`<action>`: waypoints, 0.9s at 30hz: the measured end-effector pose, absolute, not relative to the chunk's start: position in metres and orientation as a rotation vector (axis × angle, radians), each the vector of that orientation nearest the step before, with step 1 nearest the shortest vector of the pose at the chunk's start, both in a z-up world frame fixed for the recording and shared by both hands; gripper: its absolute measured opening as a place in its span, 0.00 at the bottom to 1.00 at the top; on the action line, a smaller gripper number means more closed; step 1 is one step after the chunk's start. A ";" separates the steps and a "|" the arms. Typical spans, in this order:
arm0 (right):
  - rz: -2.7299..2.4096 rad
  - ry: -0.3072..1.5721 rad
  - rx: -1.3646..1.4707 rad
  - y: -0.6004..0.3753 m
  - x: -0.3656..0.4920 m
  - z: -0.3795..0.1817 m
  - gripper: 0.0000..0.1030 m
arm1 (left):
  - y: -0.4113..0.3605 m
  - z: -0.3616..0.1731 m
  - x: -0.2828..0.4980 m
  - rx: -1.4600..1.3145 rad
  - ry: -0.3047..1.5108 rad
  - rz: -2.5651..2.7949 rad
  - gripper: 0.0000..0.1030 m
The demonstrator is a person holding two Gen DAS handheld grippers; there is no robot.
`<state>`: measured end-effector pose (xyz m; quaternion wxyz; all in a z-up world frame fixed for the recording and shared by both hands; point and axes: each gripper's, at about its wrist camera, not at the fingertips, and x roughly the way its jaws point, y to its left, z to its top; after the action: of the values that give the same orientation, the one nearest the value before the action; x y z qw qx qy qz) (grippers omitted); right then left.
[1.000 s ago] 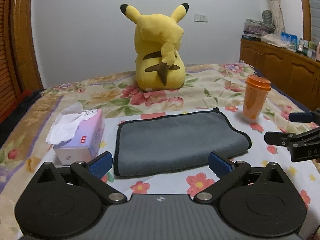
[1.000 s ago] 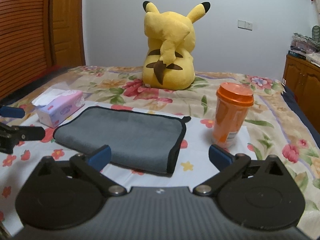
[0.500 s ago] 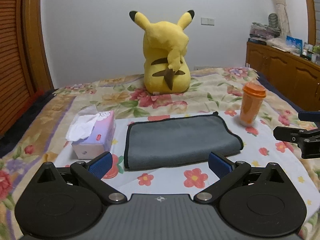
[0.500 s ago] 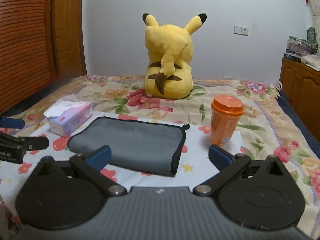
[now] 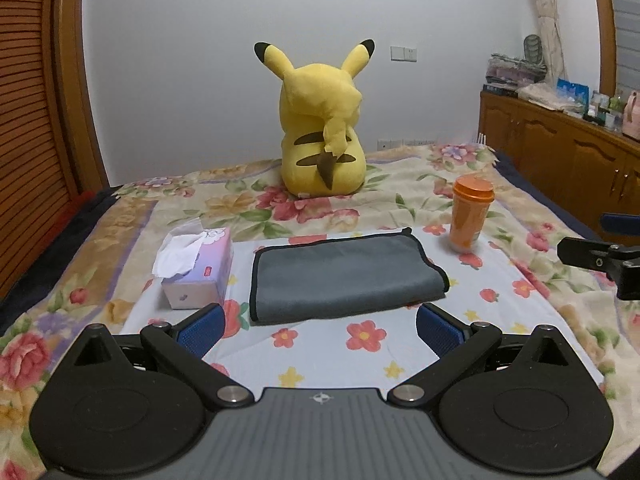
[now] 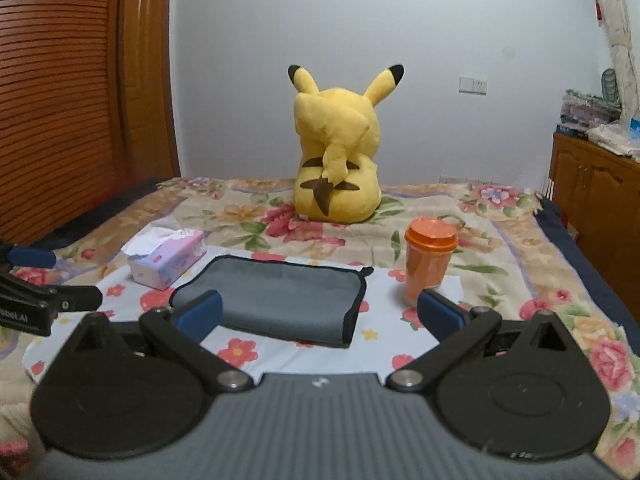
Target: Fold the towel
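Both the left gripper (image 5: 318,330) and right gripper (image 6: 318,314) have drawn back from the towel (image 5: 344,274).

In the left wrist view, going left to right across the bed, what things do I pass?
Purple tissue box with a white tissue sticking out → folded grey towel with black edging → orange lidded plastic cup → the right gripper's black tip at the frame edge.

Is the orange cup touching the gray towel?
Apart. In the right wrist view, a strip of flowered sheet shows between the orange cup and the gray towel's black-edged end. The left wrist view shows the same gap.
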<state>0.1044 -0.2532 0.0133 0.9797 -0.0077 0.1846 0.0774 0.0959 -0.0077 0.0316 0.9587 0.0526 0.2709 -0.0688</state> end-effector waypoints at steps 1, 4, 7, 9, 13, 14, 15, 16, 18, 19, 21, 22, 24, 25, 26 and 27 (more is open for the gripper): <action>0.157 0.368 -0.013 -0.254 0.101 0.015 1.00 | -0.008 0.033 0.093 0.109 0.548 -0.139 1.00; 0.155 0.358 -0.012 -0.257 0.092 0.018 1.00 | -0.008 0.036 0.083 0.118 0.540 -0.135 1.00; 0.150 0.349 -0.013 -0.258 0.084 0.021 1.00 | -0.007 0.039 0.073 0.108 0.538 -0.133 1.00; 0.148 0.344 -0.011 -0.258 0.079 0.023 1.00 | -0.008 0.041 0.066 0.104 0.536 -0.130 1.00; 0.146 0.335 -0.010 -0.259 0.070 0.027 1.00 | -0.010 0.044 0.055 0.106 0.527 -0.127 1.00; 0.146 0.333 -0.008 -0.260 0.067 0.028 1.00 | -0.010 0.044 0.053 0.105 0.523 -0.126 1.00; 0.145 0.332 -0.004 -0.261 0.064 0.028 1.00 | -0.011 0.045 0.050 0.105 0.520 -0.126 1.00; 0.143 0.333 0.000 -0.261 0.062 0.029 1.00 | -0.011 0.046 0.048 0.103 0.518 -0.126 1.00; 0.138 0.329 0.005 -0.261 0.058 0.029 1.00 | -0.012 0.047 0.045 0.096 0.516 -0.126 1.00; 0.136 0.328 0.008 -0.261 0.057 0.030 1.00 | -0.012 0.047 0.043 0.093 0.515 -0.126 1.00; 0.137 0.324 0.015 -0.262 0.053 0.030 1.00 | -0.013 0.046 0.039 0.088 0.514 -0.129 1.00; 0.138 0.321 0.016 -0.261 0.052 0.029 1.00 | -0.013 0.045 0.038 0.084 0.514 -0.131 1.00; 0.140 0.321 0.017 -0.260 0.049 0.027 1.00 | -0.012 0.041 0.035 0.077 0.518 -0.131 1.00; 0.140 0.323 0.018 -0.259 0.048 0.026 1.00 | -0.012 0.039 0.034 0.073 0.523 -0.131 1.00; 0.141 0.326 0.020 -0.258 0.047 0.024 1.00 | -0.012 0.036 0.033 0.072 0.527 -0.132 1.00; 0.144 0.328 0.021 -0.257 0.047 0.022 1.00 | -0.013 0.034 0.031 0.074 0.530 -0.131 1.00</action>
<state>0.0466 -0.2571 0.0216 0.9839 0.0105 0.1633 0.0717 0.0315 -0.0125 0.0339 0.9623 0.0366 0.2617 -0.0647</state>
